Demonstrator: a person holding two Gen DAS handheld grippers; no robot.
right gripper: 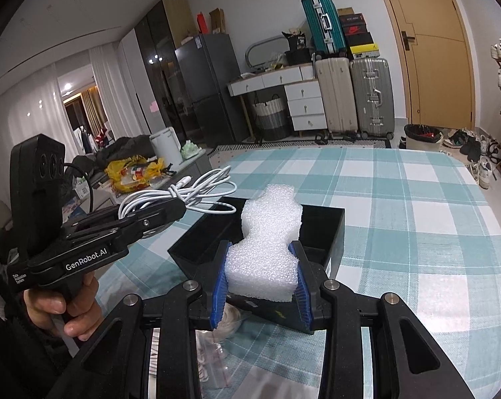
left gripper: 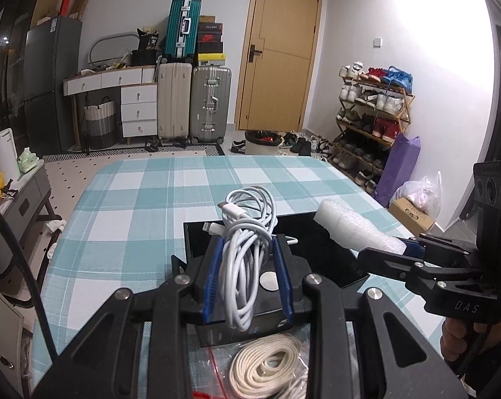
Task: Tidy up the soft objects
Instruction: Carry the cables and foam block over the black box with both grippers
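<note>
White coiled cable [left gripper: 247, 252] (foam [right gripper: 267, 249] white)

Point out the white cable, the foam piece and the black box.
white cable [left gripper: 242, 259], left wrist view, on the bundled loops between the blue pads.
foam piece [right gripper: 267, 252], right wrist view, on its pinched lower half.
black box [right gripper: 323, 222], right wrist view, on its far inner wall.

Tabletop [left gripper: 144, 196]: wearing teal-white check cloth.
Black box [right gripper: 330, 229]: sitting ahead of grippers.
Rope coil [left gripper: 267, 365]: lying below left gripper.

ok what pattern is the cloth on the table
A teal-and-white check; the tablecloth shows best in the left wrist view.
</note>
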